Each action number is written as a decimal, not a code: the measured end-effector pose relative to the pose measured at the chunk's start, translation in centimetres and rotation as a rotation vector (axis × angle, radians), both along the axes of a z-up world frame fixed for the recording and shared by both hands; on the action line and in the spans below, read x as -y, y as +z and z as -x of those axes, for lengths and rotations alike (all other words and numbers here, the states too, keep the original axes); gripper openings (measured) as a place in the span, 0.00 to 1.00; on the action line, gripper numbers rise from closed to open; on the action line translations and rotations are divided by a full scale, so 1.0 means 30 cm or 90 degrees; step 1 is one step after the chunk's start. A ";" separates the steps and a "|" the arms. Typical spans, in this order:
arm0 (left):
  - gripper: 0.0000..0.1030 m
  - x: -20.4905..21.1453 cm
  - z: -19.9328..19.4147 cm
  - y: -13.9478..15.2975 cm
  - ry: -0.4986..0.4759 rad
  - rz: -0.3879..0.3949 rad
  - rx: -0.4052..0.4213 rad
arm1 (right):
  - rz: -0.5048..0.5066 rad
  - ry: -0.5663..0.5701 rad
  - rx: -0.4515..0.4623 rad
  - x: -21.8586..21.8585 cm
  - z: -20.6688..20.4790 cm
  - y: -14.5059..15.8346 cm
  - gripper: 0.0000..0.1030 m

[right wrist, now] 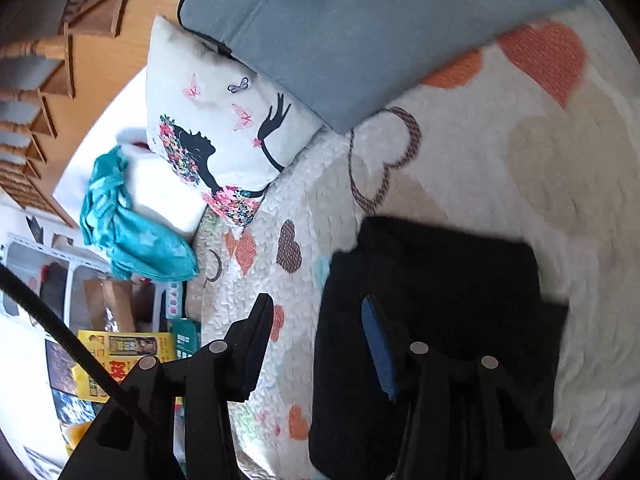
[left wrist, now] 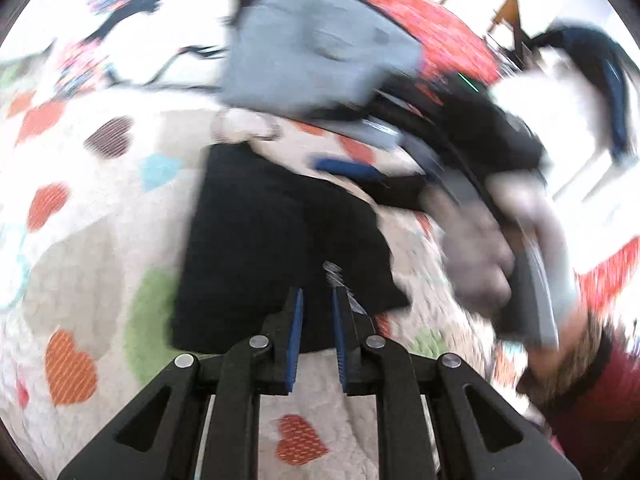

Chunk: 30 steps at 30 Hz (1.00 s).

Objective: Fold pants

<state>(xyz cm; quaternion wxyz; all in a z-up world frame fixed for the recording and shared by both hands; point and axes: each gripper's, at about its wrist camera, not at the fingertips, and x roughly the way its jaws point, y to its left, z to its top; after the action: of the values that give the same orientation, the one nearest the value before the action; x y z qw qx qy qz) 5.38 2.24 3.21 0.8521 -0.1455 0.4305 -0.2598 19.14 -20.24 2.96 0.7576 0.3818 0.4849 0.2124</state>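
Observation:
The black pants (left wrist: 264, 240) lie folded in a compact block on the heart-patterned quilt (left wrist: 80, 240). In the left wrist view my left gripper (left wrist: 318, 300) hangs over the near edge of the pants, jaws a narrow gap apart, nothing between them. In the right wrist view the pants (right wrist: 440, 300) lie under my right gripper (right wrist: 316, 308), which is wide open and empty above their left edge. The right gripper also shows, blurred, in a hand in the left wrist view (left wrist: 500, 208).
A grey cushion (right wrist: 360, 40) and a white pillow with a printed woman's figure (right wrist: 216, 132) lie at the far side of the bed. A teal garment (right wrist: 128, 232) hangs at the bed's left edge. A shelf and boxes (right wrist: 120, 352) stand beside the bed.

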 end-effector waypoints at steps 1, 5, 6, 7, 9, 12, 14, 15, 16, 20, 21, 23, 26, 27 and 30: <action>0.13 -0.036 -0.022 -0.020 0.025 0.010 -0.022 | 0.005 0.006 -0.004 -0.015 0.015 -0.018 0.51; 0.13 -0.107 -0.109 -0.112 0.048 0.056 -0.119 | 0.022 0.007 -0.036 0.025 0.070 -0.123 0.42; 0.13 -0.112 -0.122 -0.140 0.048 0.063 -0.141 | 0.012 -0.002 -0.031 0.048 0.082 -0.141 0.29; 0.13 -0.115 -0.131 -0.152 0.048 0.068 -0.148 | 0.008 -0.008 -0.032 0.066 0.088 -0.152 0.17; 0.13 -0.113 -0.128 -0.156 0.049 0.076 -0.155 | 0.006 -0.028 -0.039 0.100 0.101 -0.162 0.08; 0.13 -0.077 -0.136 -0.142 0.029 0.041 -0.147 | 0.080 -0.054 -0.017 0.108 0.129 -0.107 0.07; 0.13 -0.064 -0.119 -0.103 0.007 0.018 -0.122 | 0.161 -0.071 0.017 0.098 0.156 -0.048 0.10; 0.13 -0.069 -0.098 -0.082 -0.001 0.020 -0.107 | 0.202 -0.083 0.025 0.095 0.169 -0.028 0.13; 0.14 -0.076 -0.089 -0.056 -0.006 0.029 -0.093 | 0.264 -0.105 0.021 0.096 0.183 -0.013 0.34; 0.30 -0.147 -0.107 -0.029 0.029 0.061 -0.088 | 0.251 -0.158 0.016 0.178 0.259 -0.022 0.55; 0.32 -0.171 -0.126 -0.041 0.046 0.073 -0.100 | 0.216 -0.157 0.013 0.198 0.275 -0.038 0.58; 0.36 -0.212 -0.177 -0.081 0.075 0.121 -0.137 | 0.169 -0.165 0.002 0.229 0.307 -0.078 0.63; 0.44 -0.233 -0.249 -0.143 0.099 0.184 -0.185 | 0.112 -0.172 -0.016 0.257 0.325 -0.144 0.65; 0.45 -0.234 -0.273 -0.164 0.107 0.194 -0.194 | 0.089 -0.172 -0.019 0.263 0.326 -0.159 0.66; 0.47 -0.209 -0.335 -0.220 0.117 0.175 -0.200 | 0.005 -0.153 -0.009 0.257 0.294 -0.188 0.66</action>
<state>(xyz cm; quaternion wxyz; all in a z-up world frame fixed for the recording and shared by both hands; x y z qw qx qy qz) 15.43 8.52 -3.40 0.7669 -0.3373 0.5033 -0.2116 10.33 -27.96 -2.68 0.7756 0.4357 0.4419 0.1153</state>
